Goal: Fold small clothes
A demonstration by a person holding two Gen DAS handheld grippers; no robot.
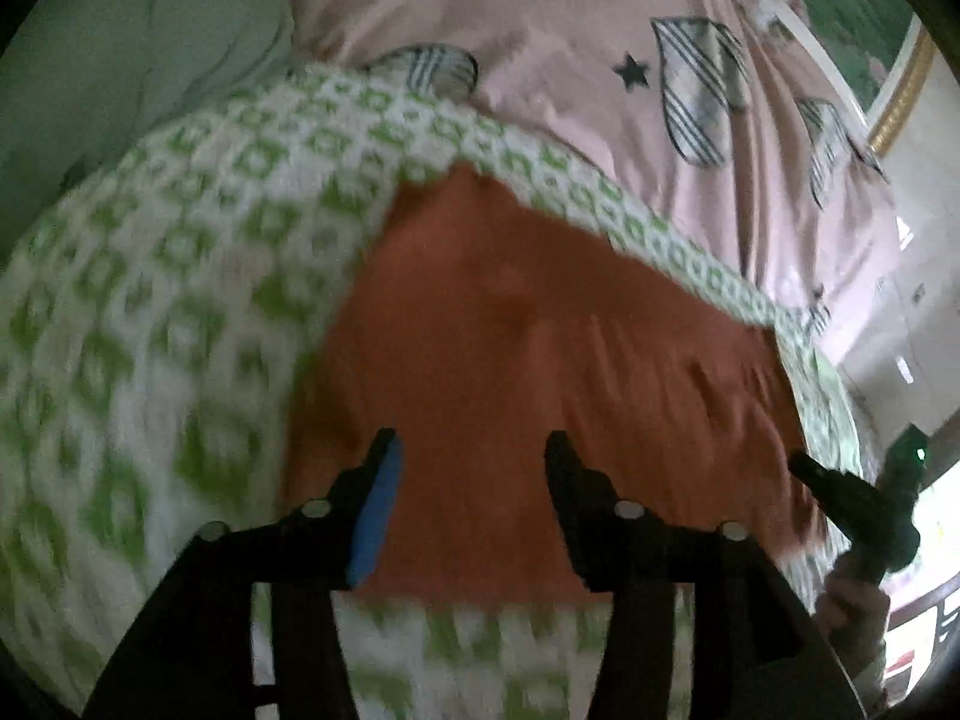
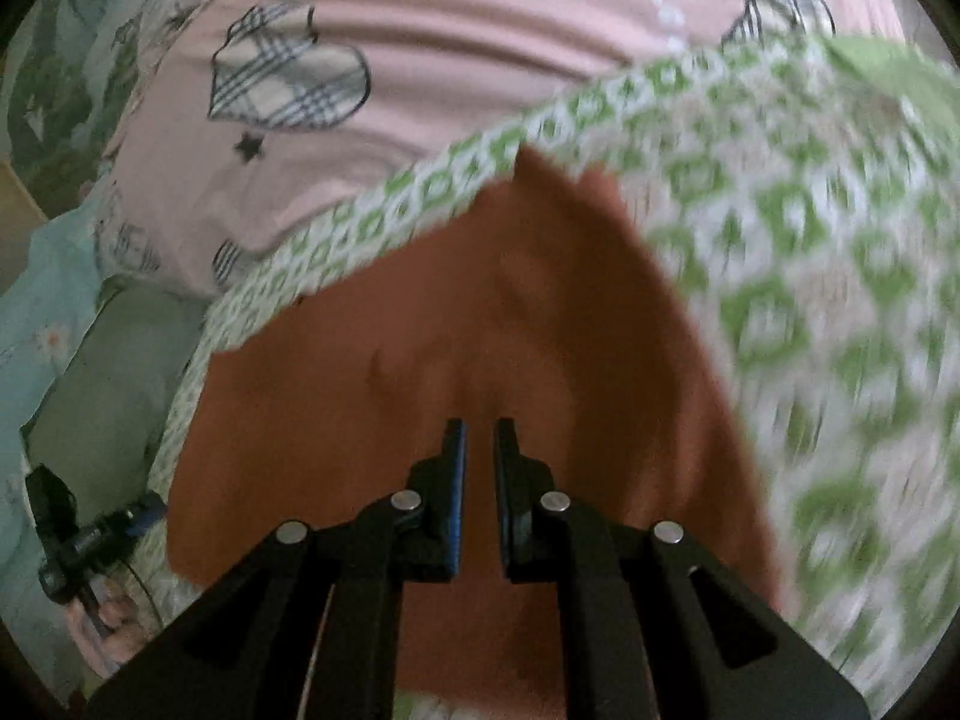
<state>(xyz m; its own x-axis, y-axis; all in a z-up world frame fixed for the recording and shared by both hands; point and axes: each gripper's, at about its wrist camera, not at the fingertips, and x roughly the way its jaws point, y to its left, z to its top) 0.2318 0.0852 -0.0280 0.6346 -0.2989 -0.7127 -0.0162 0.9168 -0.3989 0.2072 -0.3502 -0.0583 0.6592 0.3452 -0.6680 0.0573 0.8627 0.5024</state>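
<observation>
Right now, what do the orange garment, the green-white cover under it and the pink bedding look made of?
Orange garment: looks like soft matte knit or cotton; it dents and creases, no sheen.
Green-white cover: probably woven or printed cloth with a diamond pattern; motion blur hides the texture.
Pink bedding: smooth, thin printed fabric with plaid hearts and stars, lying in long soft folds, likely cotton or a blend.

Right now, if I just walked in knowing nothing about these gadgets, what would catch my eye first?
Most likely the orange-brown cloth spread in the middle, lying on a green-and-white patterned blanket. Behind them sits a pink cover printed with plaid hearts and little black stars. In front, the left gripper hangs open over the cloth, while the right gripper has its fingers almost together, with nothing visibly between them.
</observation>
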